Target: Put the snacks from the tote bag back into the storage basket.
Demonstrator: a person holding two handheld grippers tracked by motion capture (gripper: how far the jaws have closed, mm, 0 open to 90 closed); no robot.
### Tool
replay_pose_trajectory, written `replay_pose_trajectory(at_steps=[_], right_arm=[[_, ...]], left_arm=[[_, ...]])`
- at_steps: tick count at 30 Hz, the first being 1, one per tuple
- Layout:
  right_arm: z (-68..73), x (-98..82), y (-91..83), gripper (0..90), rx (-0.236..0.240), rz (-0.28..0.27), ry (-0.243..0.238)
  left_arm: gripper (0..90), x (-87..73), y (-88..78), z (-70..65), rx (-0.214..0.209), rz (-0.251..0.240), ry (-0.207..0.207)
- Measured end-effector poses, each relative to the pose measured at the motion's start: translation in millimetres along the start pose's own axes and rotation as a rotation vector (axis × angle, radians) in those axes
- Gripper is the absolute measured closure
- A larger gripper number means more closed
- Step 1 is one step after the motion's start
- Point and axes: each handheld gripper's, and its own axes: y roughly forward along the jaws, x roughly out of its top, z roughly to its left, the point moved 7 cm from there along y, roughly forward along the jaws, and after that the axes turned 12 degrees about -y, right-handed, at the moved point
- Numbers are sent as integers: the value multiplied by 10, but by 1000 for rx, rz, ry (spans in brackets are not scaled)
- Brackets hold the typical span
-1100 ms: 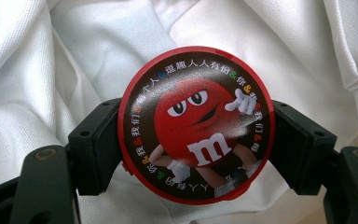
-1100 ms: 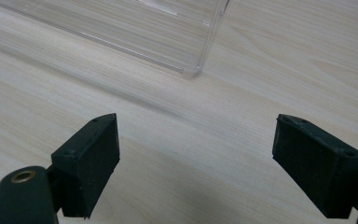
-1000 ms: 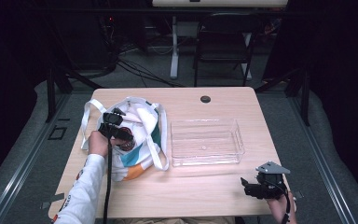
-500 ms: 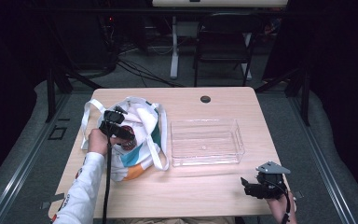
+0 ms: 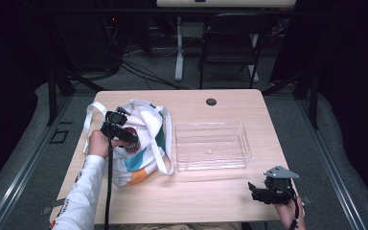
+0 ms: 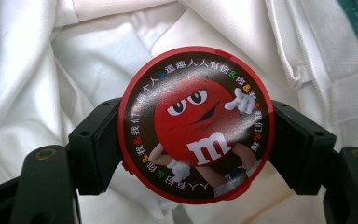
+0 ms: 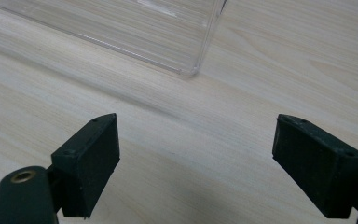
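Gripping a round red tin [image 6: 196,125] in my left gripper [image 6: 193,154]: the two black jaws press its left and right edges, the printed lid with the red candy character facing the camera. White fabric of the tote bag [image 5: 143,143] lies all around and behind the tin. In the high view the left gripper [image 5: 120,130] sits over the bag at the table's [image 5: 211,201] left side, the tin [image 5: 130,143] just showing at its tip. A clear plastic bin [image 5: 212,146] stands just right of the bag, at mid-table. My right gripper [image 5: 261,191] rests low near the table's front right corner, well apart from the bin. Its jaws stand wide apart over bare wood, holding nothing; the bin's corner [image 7: 200,56] lies ahead of them.
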Motion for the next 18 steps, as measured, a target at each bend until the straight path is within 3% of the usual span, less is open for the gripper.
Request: replay_pose_trajectory(at_steps=[18], right_arm=[[-11,-8,28,144,-2,9,6]], left_arm=[[258,123,-272,-105,-18,-16,30]])
